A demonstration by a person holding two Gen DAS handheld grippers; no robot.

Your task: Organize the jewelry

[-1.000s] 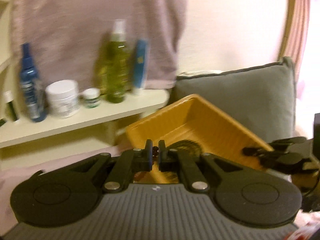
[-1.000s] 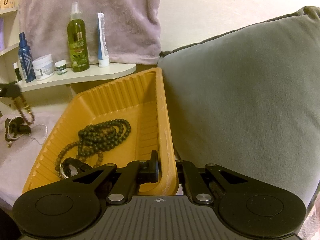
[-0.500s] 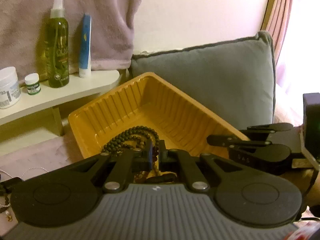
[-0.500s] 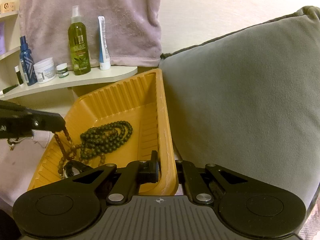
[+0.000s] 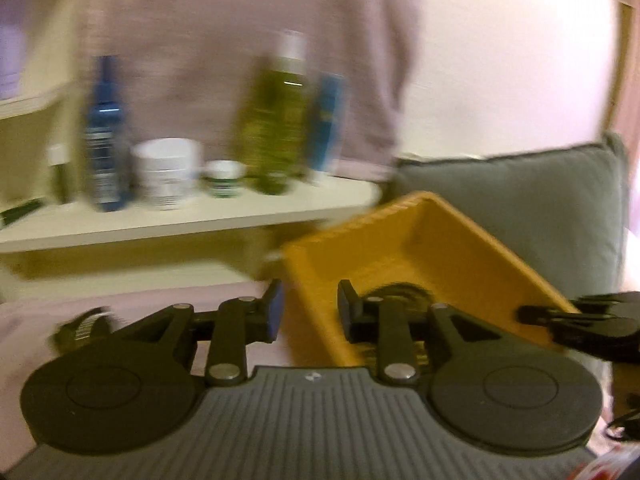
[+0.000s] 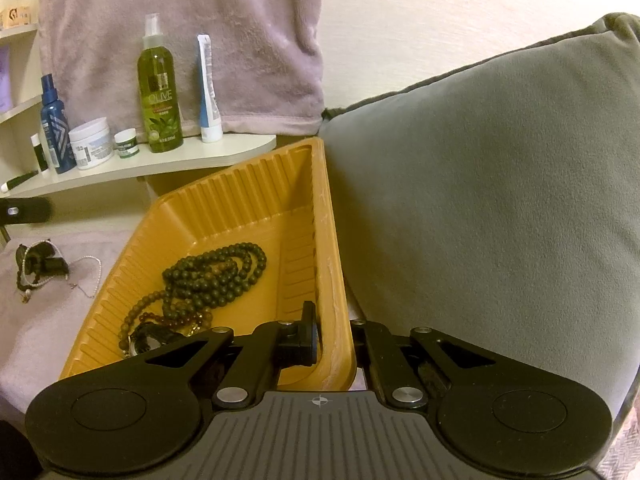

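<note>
1. The orange tray [image 6: 248, 216] is sitting on the mauve blanket [image 6: 48, 320], its right long rim running away from the right wrist camera toward the shelf [image 6: 160, 164]; the far corner is touching the grey cushion [image 6: 500, 200].
2. The right gripper [image 6: 334, 334] is clamping the tray's near right rim, one finger inside the wall, the other outside against the cushion.
3. The left gripper [image 5: 310, 308] is standing with jaws spread and nothing between them, straddling the tray's near corner [image 5: 316, 312]; that view is motion-blurred.
4. The dark green bead strand [image 6: 218, 268] is lying coiled on the tray floor, its long axis running diagonally from near left to far right. A brown bead strand [image 6: 140, 312], amber beads [image 6: 176, 320] and a watch [image 6: 150, 340] are lying just beside it at the near end.
5. Only the right wrist view is showing loose pieces on the blanket: a thin silver chain [image 6: 90, 272] and a dark bundle [image 6: 38, 260], well apart from the tray.
6. Only the left wrist view is showing the right gripper's fingers [image 5: 568, 316] from the side at the tray rim.
</note>
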